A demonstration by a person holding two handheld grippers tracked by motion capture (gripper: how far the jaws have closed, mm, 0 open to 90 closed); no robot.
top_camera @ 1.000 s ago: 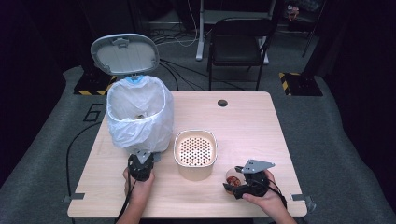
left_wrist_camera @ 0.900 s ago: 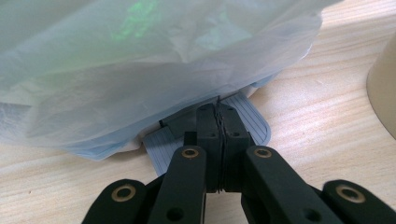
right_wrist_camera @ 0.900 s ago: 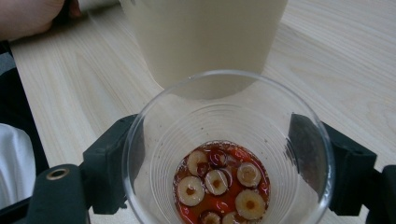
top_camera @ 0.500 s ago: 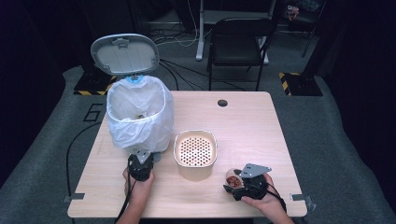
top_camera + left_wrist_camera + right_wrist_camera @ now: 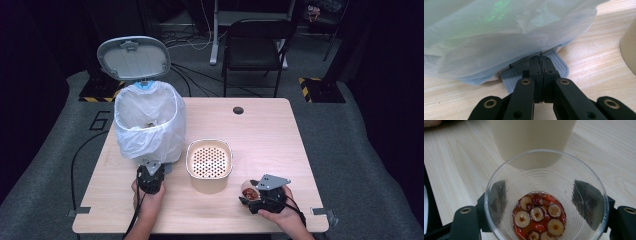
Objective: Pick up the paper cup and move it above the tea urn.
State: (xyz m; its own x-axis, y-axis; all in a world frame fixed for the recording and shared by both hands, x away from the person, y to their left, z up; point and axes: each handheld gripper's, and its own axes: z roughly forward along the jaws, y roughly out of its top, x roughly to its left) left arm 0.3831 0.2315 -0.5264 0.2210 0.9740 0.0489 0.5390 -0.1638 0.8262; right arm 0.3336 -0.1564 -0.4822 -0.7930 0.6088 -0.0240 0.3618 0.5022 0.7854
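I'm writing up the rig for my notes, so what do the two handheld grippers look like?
Both are black. The left gripper has two flat black jaws on linked arms with brass-coloured pivot pins, and a black cable trails from it toward the table edge. The right gripper carries a grey three-cornered plate on top. The forearms show no sleeves.

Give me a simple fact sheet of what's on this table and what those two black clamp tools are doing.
Table: light wooden table
Bin: pedal bin lined with a white bag, lid up
Strainer: cream perforated strainer bowl, mid-table
Left gripper: jaws shut, tips resting on the bin's pedal
Right gripper: clamped around a clear plastic cup
Cup contents: sliced rounds in reddish liquid
Cup position: beside the strainer, near the table's front edge
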